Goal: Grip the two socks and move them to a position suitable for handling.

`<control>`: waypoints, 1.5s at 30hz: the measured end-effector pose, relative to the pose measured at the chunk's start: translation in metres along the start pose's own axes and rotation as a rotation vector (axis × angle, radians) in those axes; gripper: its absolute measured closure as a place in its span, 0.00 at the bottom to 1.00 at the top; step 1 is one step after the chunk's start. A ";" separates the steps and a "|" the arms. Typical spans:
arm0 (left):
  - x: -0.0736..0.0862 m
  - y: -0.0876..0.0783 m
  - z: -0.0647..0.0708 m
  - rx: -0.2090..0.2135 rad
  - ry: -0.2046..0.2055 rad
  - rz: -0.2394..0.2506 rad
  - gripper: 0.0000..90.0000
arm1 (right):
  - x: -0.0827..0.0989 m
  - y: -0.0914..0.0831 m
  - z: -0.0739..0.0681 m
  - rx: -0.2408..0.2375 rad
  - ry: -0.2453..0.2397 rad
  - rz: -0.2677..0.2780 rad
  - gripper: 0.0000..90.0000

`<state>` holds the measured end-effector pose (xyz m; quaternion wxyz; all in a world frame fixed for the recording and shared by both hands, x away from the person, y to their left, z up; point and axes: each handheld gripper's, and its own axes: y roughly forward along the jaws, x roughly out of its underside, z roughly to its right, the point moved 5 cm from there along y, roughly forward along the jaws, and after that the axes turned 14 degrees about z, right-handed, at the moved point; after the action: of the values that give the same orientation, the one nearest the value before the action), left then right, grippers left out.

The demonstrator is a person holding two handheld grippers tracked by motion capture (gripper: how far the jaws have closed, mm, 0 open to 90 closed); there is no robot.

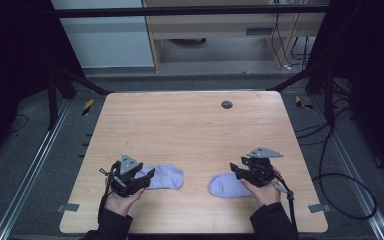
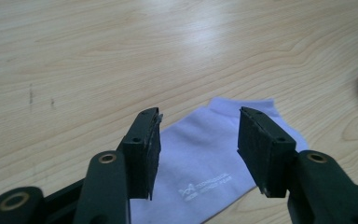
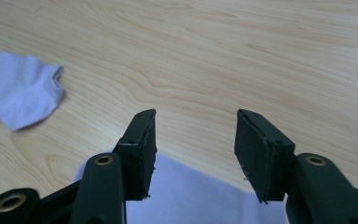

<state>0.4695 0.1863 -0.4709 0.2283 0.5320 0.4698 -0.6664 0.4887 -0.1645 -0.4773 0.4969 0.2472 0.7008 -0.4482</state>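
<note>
The left hand-held gripper is seen at the lower left of the high view, its jaws spread with nothing clamped, above the left sock. The right hand-held gripper, lower right, is likewise held apart and empty, over the right sock. Both socks are laid flat, well apart, on the desk.
</note>
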 end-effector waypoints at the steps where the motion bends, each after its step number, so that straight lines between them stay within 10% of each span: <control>1: -0.001 0.001 0.002 0.004 0.004 0.001 0.54 | 0.001 -0.004 0.003 0.001 -0.001 -0.002 0.54; 16: -0.014 0.035 0.053 0.086 0.048 -0.026 0.51 | 0.026 -0.046 0.044 0.043 -0.011 -0.025 0.59; 45: 0.007 0.103 0.153 0.213 0.112 -0.153 0.65 | 0.062 -0.033 0.056 0.056 -0.047 -0.217 0.78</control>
<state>0.4741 0.0076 -0.5183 0.0925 0.5521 0.4476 -0.6973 0.4649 -0.2350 -0.5277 0.4546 0.1731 0.6989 -0.5242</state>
